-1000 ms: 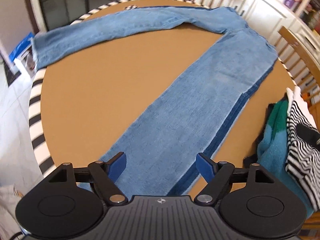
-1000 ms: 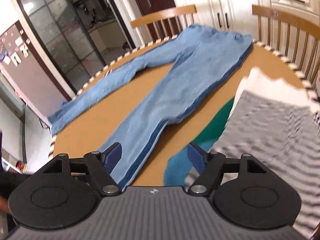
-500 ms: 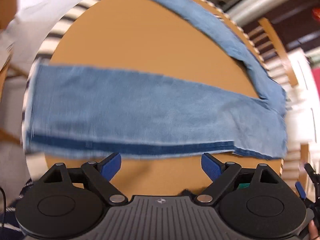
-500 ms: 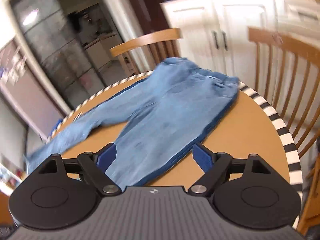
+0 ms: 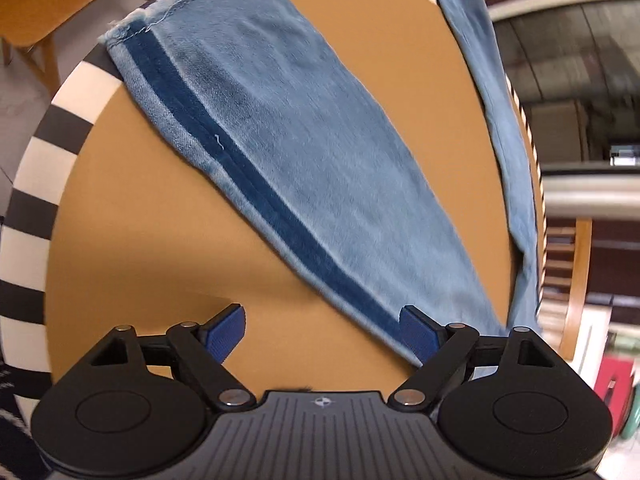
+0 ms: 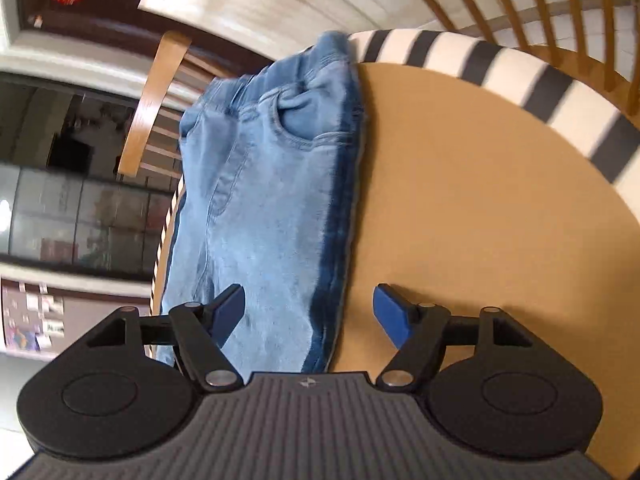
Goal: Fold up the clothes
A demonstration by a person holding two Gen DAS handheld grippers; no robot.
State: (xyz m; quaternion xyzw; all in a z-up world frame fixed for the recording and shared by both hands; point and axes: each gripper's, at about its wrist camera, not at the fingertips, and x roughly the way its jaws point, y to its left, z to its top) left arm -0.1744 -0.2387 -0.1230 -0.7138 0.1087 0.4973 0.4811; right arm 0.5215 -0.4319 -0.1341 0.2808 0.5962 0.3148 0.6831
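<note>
A pair of light blue denim jeans with a darker blue side stripe (image 5: pixel 320 152) is lying spread on the round tan bench with a black-and-white striped rim (image 5: pixel 36 168), legs splayed apart: one leg is running diagonally across the bench top with its frayed hem (image 5: pixel 180 4) hanging over the striped edge, and the other leg (image 5: pixel 504 128) is trailing along the opposite edge. In the right wrist view the waistband and front pocket (image 6: pixel 296 116) are sitting at the bench edge next to a wooden spindle-back chair (image 6: pixel 560 8). The left claw (image 5: pixel 322 334) is hovering with its blue pads spread wide and gripping nothing, one pad just over the striped seam of the nearer leg, the other over bare bench. The right claw (image 6: pixel 308 314) is likewise standing wide and empty, straddling the dark side seam (image 6: pixel 336 240) near the hip. This looks like the approach before the first fold, with nothing yet folded. The next move probably calls for each claw to be lowering onto the outer seam, pinching both denim layers, then carrying this leg across onto the other so the seams are lining up; heavy denim is likely to be slipping from a shallow pinch.
</note>
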